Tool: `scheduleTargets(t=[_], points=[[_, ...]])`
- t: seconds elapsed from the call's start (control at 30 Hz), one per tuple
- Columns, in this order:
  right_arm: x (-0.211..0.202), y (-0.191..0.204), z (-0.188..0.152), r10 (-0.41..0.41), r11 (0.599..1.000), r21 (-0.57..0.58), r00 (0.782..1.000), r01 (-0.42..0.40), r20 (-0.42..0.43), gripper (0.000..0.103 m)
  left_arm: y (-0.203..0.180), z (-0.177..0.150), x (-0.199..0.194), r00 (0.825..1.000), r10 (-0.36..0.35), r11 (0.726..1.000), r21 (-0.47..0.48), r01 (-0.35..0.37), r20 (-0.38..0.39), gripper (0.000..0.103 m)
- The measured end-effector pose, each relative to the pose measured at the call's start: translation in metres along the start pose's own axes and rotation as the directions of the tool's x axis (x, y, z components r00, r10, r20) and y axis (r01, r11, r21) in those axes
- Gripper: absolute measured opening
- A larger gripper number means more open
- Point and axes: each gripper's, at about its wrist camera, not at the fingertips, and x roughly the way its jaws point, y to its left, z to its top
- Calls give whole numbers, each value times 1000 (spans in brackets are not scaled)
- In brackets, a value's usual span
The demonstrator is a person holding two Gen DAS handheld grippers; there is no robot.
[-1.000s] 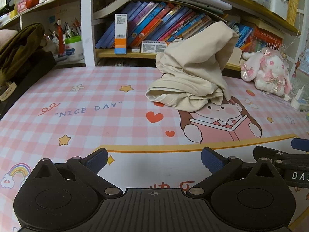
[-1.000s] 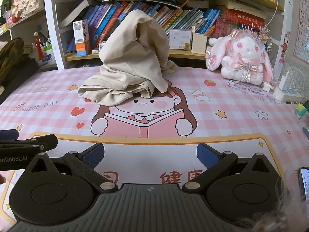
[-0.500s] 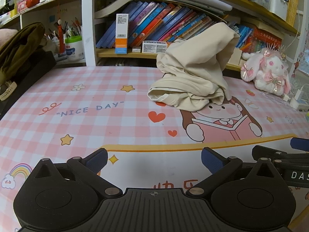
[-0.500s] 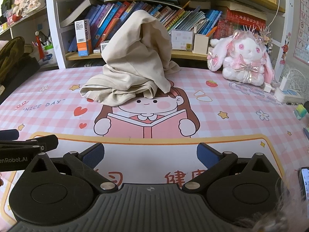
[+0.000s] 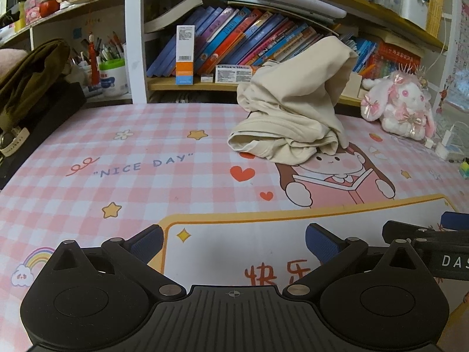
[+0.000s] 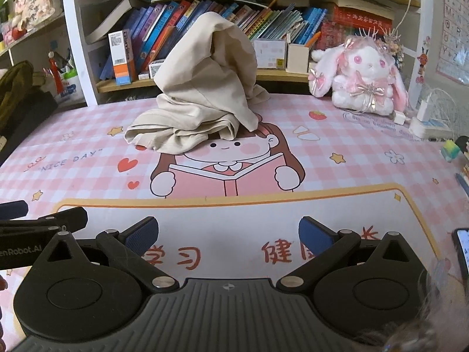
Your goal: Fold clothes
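A beige garment (image 5: 296,111) (image 6: 202,94) lies crumpled in a tall heap at the back of the pink checked desk mat (image 5: 123,170) (image 6: 337,176), its top leaning against the bookshelf. My left gripper (image 5: 233,240) is open near the front edge, nothing between its blue-padded fingers. Beside it, my right gripper (image 6: 227,233) is open and empty too. Both stand well short of the garment. The right gripper's side shows at the right edge of the left wrist view (image 5: 425,234).
A bookshelf (image 6: 205,23) full of books runs along the back. A pink plush rabbit (image 6: 363,76) sits back right, near a charger and cables (image 6: 425,117). A dark bag with olive cloth (image 5: 26,94) lies at the left. A phone (image 6: 463,249) rests at front right.
Both grippers have edged slightly to the left, so the garment sits a little further right in both views. Nothing was grasped; the garment has not moved.
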Motion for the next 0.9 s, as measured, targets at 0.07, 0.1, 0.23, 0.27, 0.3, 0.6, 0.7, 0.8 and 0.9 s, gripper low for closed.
scheduleTargets(t=[0.07, 0.1, 0.23, 0.27, 0.3, 0.6, 0.7, 0.8, 0.9], points=[[-4, 2, -3, 4, 1000, -3, 1000, -4, 9, 103, 2, -2, -1, 1000, 0, 1000, -1, 0, -1, 103], [-5, 3, -4, 5, 1000, -7, 1000, -5, 13, 103, 3, -3, -2, 1000, -1, 1000, -3, 1, -1, 103], [-11, 8, -8, -1, 999, -32, 1000, 2, 26, 103, 5, -6, -3, 1000, -4, 1000, -8, 4, 1, 103], [-12, 9, -9, -6, 999, -40, 1000, 7, 27, 103, 5, -6, -3, 1000, -7, 1000, -8, 7, 2, 103], [-13, 9, -9, -11, 999, -48, 1000, 12, 28, 103, 5, -6, -4, 1000, -9, 1000, -8, 9, 2, 103], [-13, 4, -11, 9, 998, -54, 1000, -9, -9, 103, -5, -6, -1, 1000, -19, 1000, -7, 19, 0, 103], [-11, -1, -10, 22, 998, -66, 1000, -22, -10, 103, -12, -6, 1, 1000, -29, 999, -19, 29, 7, 103], [-6, -11, -8, 43, 996, -75, 999, -44, -8, 103, -21, -4, 5, 1000, -19, 999, -29, 19, 8, 103], [0, -23, -4, 73, 994, -83, 997, -74, -11, 103, -31, -2, 7, 1000, -6, 999, -44, 6, 2, 103]])
